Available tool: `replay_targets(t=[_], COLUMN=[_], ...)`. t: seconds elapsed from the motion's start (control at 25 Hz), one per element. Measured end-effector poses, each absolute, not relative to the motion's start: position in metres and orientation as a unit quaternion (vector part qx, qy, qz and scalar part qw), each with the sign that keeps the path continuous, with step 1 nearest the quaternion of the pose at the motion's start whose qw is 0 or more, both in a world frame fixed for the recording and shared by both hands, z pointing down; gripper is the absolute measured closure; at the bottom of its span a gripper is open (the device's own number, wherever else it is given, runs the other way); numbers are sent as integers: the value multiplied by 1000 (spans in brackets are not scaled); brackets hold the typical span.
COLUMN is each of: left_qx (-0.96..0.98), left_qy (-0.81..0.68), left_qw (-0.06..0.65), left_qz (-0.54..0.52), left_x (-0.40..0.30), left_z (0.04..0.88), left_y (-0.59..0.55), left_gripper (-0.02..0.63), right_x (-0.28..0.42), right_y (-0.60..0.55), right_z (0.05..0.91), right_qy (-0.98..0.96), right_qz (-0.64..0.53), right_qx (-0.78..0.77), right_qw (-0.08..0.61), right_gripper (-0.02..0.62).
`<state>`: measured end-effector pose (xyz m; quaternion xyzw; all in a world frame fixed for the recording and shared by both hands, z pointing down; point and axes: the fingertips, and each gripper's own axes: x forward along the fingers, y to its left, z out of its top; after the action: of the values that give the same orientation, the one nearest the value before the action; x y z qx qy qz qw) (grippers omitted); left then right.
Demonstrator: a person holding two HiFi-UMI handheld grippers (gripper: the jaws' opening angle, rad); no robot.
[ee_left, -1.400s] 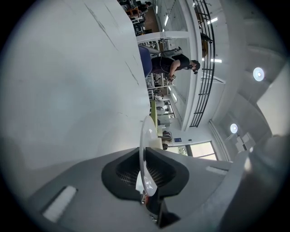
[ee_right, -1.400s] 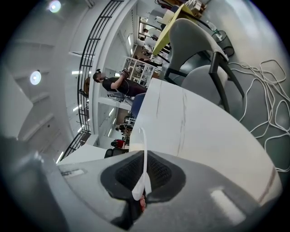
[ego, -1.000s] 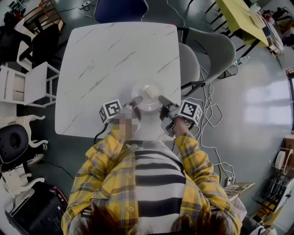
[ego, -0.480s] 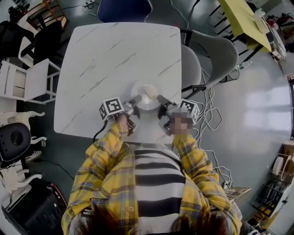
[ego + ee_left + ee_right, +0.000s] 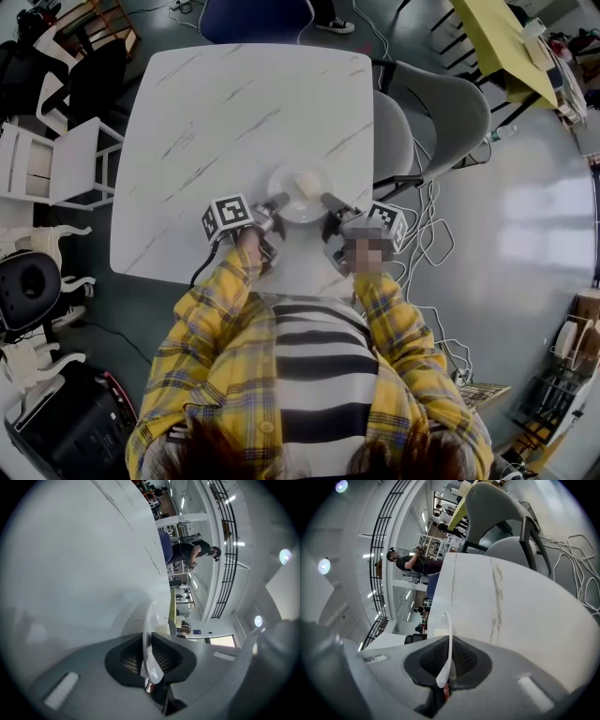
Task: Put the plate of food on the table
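Observation:
A white plate point(image 5: 298, 197) with a pale piece of food point(image 5: 307, 184) is over the near right part of the white marble table point(image 5: 216, 122). My left gripper point(image 5: 278, 202) is shut on the plate's left rim and my right gripper point(image 5: 329, 201) on its right rim. In the left gripper view the thin rim point(image 5: 149, 620) runs edge-on between the dark pads point(image 5: 131, 658) of the left gripper point(image 5: 149, 657). In the right gripper view the rim point(image 5: 449, 634) is pinched the same way by the right gripper point(image 5: 449, 660). I cannot tell whether the plate touches the tabletop.
A grey chair point(image 5: 441, 103) stands at the table's right side and a blue chair point(image 5: 248, 19) at its far side. A white chair point(image 5: 56, 169) is on the left. Cables point(image 5: 427, 234) lie on the floor at right. A yellow table point(image 5: 497, 37) is far right.
Both grippers and the plate have shifted slightly away from the person, farther over the table. The grip on both rims is unchanged.

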<state>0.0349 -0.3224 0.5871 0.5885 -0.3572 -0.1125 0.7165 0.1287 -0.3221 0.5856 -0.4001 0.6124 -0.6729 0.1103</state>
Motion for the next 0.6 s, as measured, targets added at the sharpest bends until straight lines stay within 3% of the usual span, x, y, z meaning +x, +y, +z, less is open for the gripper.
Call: replay_targets(t=[0.6], left_qx=[602], left_qy=[-331], left_qw=[721], left_qz=[-90], left_x=[29], left_z=[586], left_y=[-321], left_gripper=[565], right_x=[124], right_y=[-325], right_z=[585], right_qy=[617], right_qz=[-670], right_qx=[-397], right_qw=[111], right_gripper=[589])
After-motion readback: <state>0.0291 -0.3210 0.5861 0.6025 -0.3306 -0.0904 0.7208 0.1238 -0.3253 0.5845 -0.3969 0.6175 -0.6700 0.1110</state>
